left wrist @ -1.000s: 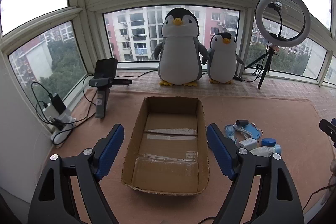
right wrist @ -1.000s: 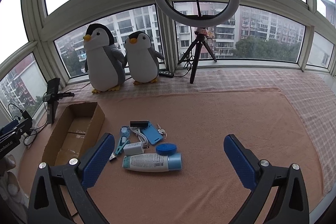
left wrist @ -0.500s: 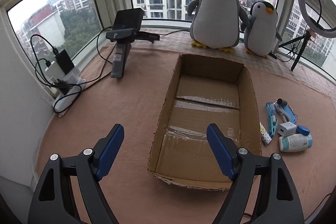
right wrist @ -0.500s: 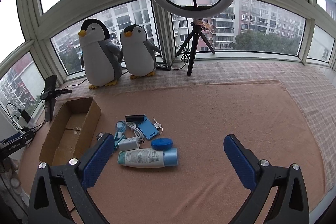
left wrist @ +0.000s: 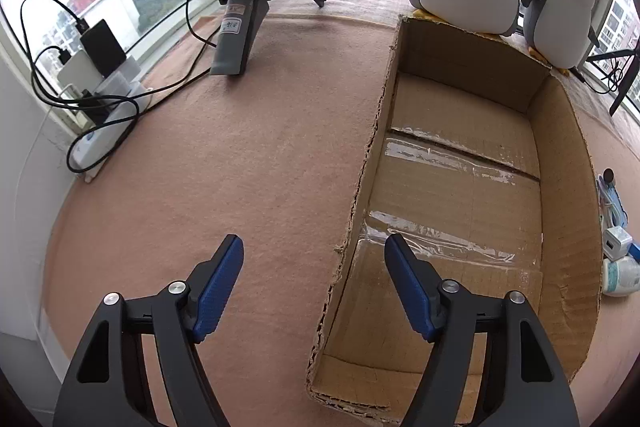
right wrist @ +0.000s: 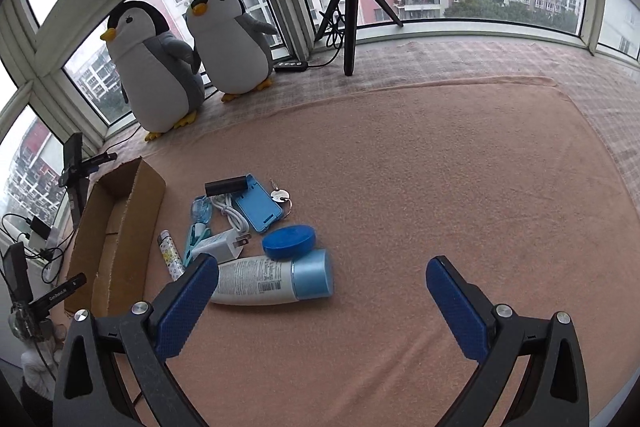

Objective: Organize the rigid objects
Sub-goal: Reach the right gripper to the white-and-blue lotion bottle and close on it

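An empty, open cardboard box point(left wrist: 460, 187) lies on the pink mat. My left gripper point(left wrist: 314, 239) hangs over the box's near left wall, one finger outside and the other inside. Its jaws are closing, and the pads stand clear of the wall. To the right of the box point(right wrist: 120, 227) lies a small pile: a white bottle with a blue cap point(right wrist: 272, 281), a round blue lid point(right wrist: 289, 241), a white charger point(right wrist: 218, 243), a blue phone case point(right wrist: 258, 207) and keys point(right wrist: 280, 195). My right gripper point(right wrist: 322, 261) is open above the mat, with its left finger just in front of the bottle.
Two plush penguins point(right wrist: 160, 67) stand at the window behind the box. A ring-light tripod point(right wrist: 350, 7) stands further right. A black device on a stand point(left wrist: 248, 7) and a power strip with cables point(left wrist: 100, 95) sit left of the box. Bare mat point(right wrist: 460, 167) spreads to the right.
The left gripper came down and tilted toward the box's near left wall, and its jaws narrowed. The right gripper sank closer to the pile of objects.
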